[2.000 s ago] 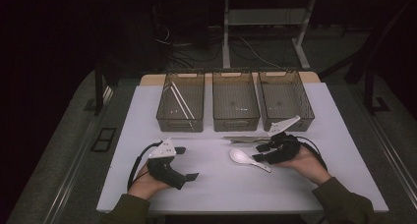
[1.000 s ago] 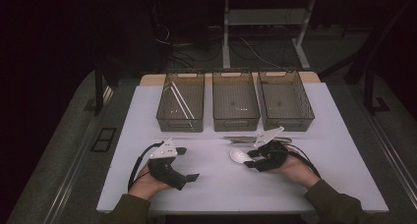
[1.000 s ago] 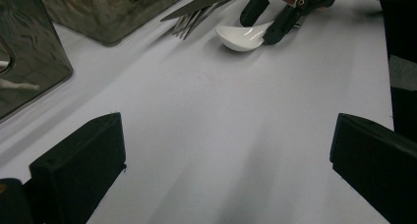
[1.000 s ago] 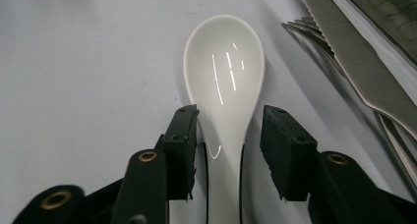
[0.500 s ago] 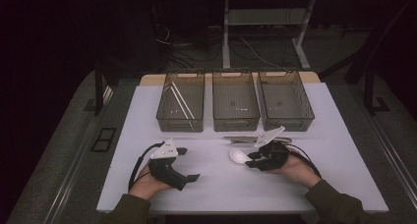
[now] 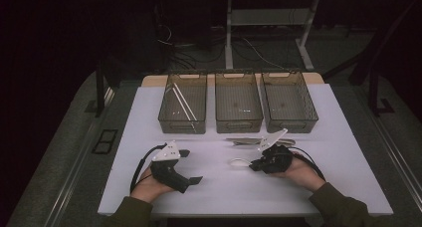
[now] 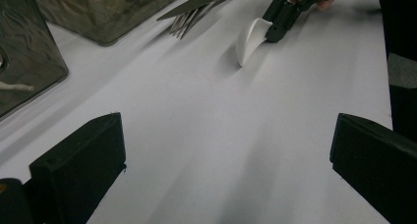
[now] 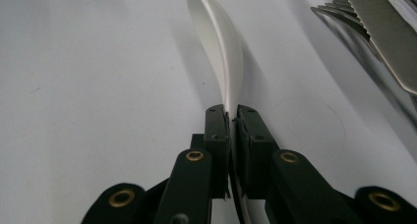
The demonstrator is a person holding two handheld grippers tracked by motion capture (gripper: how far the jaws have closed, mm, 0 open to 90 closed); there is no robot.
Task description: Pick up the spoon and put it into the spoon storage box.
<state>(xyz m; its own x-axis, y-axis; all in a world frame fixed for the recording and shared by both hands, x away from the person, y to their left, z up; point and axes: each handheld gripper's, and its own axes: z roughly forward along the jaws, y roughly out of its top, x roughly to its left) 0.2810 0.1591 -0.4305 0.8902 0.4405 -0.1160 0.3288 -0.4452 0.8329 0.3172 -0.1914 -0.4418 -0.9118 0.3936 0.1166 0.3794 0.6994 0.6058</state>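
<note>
The right gripper (image 8: pixel 230 117), its jaws just closing thin on a white spoon (image 8: pixel 220 47) lying on the table (image 6: pixel 209 187) before three bins (image 6: pixel 239 109), should lift straight and level to keep its pinch.

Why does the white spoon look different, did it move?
Yes. The white spoon tipped onto its edge below the fork, as the right tongs were closing on it.

No legible text or labels.
</note>
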